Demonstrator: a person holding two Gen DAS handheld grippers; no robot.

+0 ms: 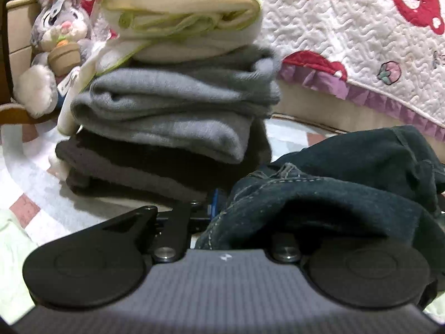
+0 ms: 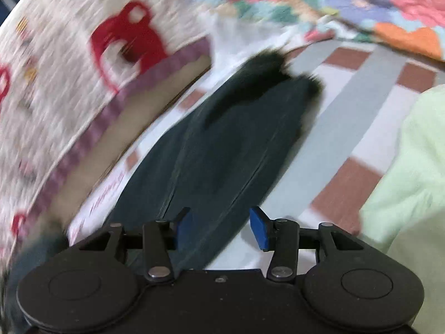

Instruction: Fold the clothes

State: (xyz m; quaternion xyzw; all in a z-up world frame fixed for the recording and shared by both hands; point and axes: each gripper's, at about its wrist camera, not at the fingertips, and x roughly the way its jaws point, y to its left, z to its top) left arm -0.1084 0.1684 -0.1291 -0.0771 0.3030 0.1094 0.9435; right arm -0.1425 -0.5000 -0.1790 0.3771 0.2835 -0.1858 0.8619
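Covering floor: checkered mat (image 2: 347, 105); quilt (image 1: 347, 27) behind. Left jaws hidden under jeans (image 1: 333, 189), state unclear; right jaws wide, empty.

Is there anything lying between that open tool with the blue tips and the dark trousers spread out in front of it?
Nothing visible does. The right tool stands open directly over the dark trousers, which run forward between its fingers along the checkered cover. The pale green garment lies off to one side.

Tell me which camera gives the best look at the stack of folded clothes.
The left wrist view: the stack of folded clothes sits centred there, cream piece on top, grey in the middle, dark at the bottom. The right wrist view misses it, showing only blurred dark jeans laid on the bedding.
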